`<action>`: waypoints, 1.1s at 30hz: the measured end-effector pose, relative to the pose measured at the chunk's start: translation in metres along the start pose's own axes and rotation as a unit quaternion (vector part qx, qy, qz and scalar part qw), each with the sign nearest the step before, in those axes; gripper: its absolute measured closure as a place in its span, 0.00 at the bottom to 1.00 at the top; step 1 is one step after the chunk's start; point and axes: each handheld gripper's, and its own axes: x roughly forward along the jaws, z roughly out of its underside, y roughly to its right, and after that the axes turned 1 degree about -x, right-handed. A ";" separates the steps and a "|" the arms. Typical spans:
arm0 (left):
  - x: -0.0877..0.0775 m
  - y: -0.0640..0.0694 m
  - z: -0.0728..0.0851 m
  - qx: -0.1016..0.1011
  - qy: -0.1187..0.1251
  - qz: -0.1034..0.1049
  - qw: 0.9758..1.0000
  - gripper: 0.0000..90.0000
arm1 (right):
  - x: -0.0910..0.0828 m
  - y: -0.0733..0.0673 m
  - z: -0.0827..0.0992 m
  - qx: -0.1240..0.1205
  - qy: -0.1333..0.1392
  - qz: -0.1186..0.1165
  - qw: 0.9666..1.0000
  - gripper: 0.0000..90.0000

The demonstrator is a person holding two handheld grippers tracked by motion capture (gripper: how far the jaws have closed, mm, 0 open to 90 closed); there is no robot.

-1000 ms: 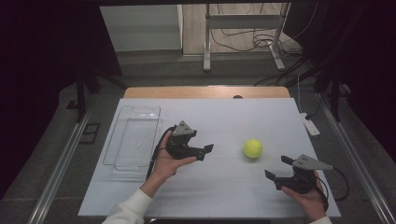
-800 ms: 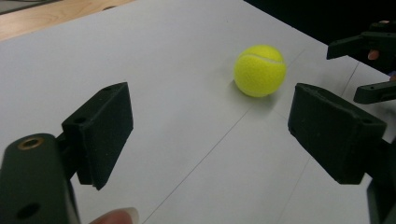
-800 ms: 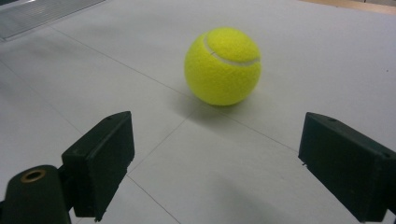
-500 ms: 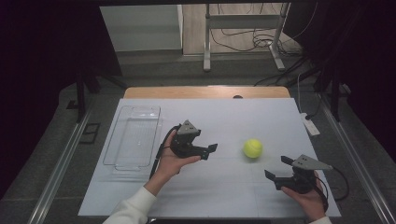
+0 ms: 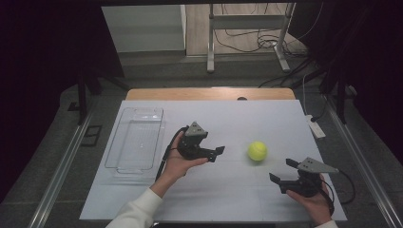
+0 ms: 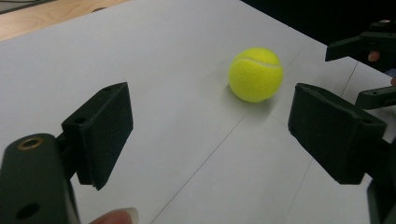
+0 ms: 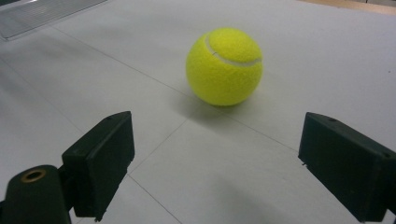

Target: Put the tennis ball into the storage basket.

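From the high view, one tennis ball (image 5: 257, 150) is being left free on the white counter (image 5: 228, 118) between two tongs, the left tongs (image 5: 215, 153) being aimed at it, presumably for a pickup; one clear tray (image 5: 138, 142) is lying well apart (apparently the destination). In the left gripper view, the ball (image 6: 255, 73) is being framed beyond wide, empty jaws. In the right gripper view, the ball (image 7: 224, 66) is being faced by the right tongs (image 7: 233, 177), also spread wide.

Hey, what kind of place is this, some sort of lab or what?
Probably a lab or recording studio rather than a home: a white-covered table stands among dark curtains, with loose black cables around a metal stand on the floor beyond, and a yellow tennis ball beside a clear plastic tray.
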 end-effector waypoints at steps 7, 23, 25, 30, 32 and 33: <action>0.004 0.001 -0.002 0.000 0.001 0.005 1.000 0.17 | 0.000 0.000 0.000 0.001 0.000 0.000 1.000 0.12; 0.020 0.006 -0.008 0.004 -0.011 0.011 1.000 0.17 | -0.001 0.001 0.000 0.003 0.003 -0.003 1.000 0.12; 0.022 0.008 -0.010 0.004 -0.013 0.011 1.000 0.17 | -0.001 0.001 0.000 0.002 0.005 -0.004 1.000 0.12; 0.027 0.010 -0.013 0.005 -0.014 0.014 1.000 0.17 | -0.001 0.000 0.000 0.001 0.004 -0.004 1.000 0.12; 0.029 0.010 -0.014 0.005 -0.013 0.017 1.000 0.17 | -0.001 0.000 0.000 0.000 0.003 -0.003 1.000 0.12; 0.030 0.010 -0.015 0.004 -0.013 0.017 1.000 0.17 | 0.000 0.000 0.000 0.000 0.003 -0.002 1.000 0.12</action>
